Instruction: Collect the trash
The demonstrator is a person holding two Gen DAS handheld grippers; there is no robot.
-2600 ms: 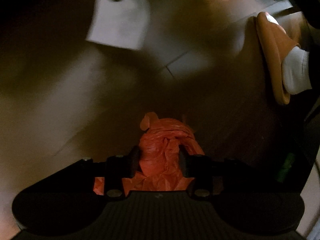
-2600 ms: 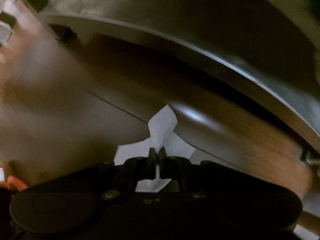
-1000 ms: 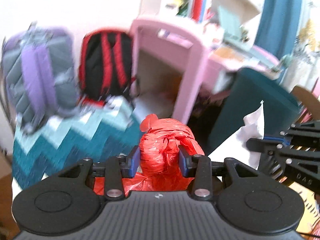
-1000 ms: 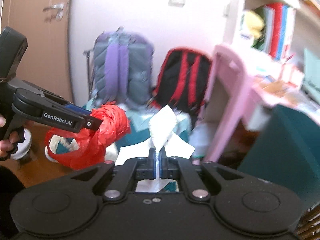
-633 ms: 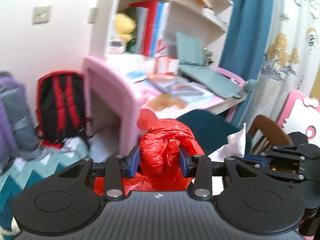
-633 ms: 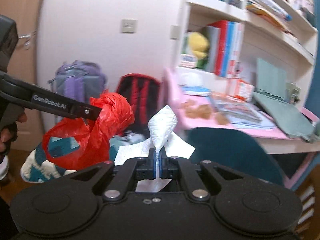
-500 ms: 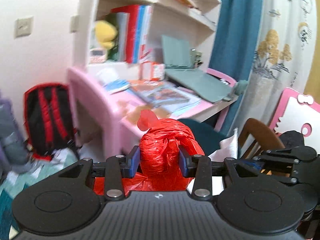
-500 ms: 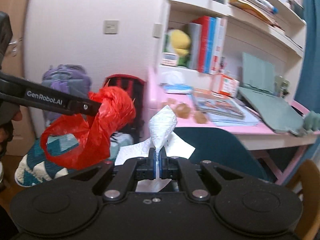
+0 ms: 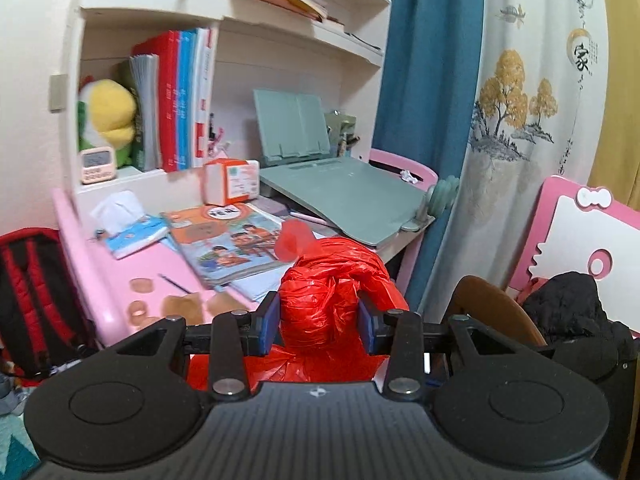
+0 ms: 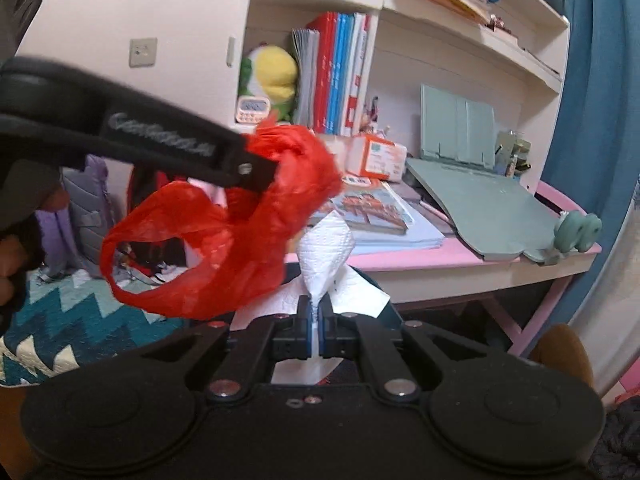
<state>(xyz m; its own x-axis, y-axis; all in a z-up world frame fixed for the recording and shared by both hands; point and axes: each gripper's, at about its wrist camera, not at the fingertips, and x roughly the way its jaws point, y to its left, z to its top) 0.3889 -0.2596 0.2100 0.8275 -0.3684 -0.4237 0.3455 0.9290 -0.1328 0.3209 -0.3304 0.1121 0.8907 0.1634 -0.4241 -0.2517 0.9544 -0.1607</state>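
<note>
- Red plastic, a crumpled bag (image 9: 328,300), sits bunched between the pads of the left gripper (image 9: 319,318), low centre of the left view; the jaws are clenched on its gathered neck.
- In the right view the same bag (image 10: 248,224) hangs at centre left, its mouth a drooping loop that opens toward the lower left of the frame.
- The right gripper (image 10: 315,317) pinches a white tissue (image 10: 326,252) at lower centre, jaws closed tight on its twisted waist, a flap spreading to each side.
- The tissue rides just right of and below the bag; whether they touch cannot be told.
- The step in hand looks like dropping the tissue into the bag, and no bin shows in either view.
- To do it well, the tissue should go to the loop, not to the bunched top where the left gripper holds.
- The mouth sags nearly flat, so the left gripper may need to tilt or lift the bag until the loop faces the tissue.
- The right gripper should let go only when the tissue is well inside the loop; thin paper drifts and may catch on the rim.
- The left grip is best kept firm throughout, since slick film can slide between the pads.
- The pink desk (image 10: 460,258) with books (image 9: 224,248) lies close behind, at mid-frame; the swing should stay clear of it.
</note>
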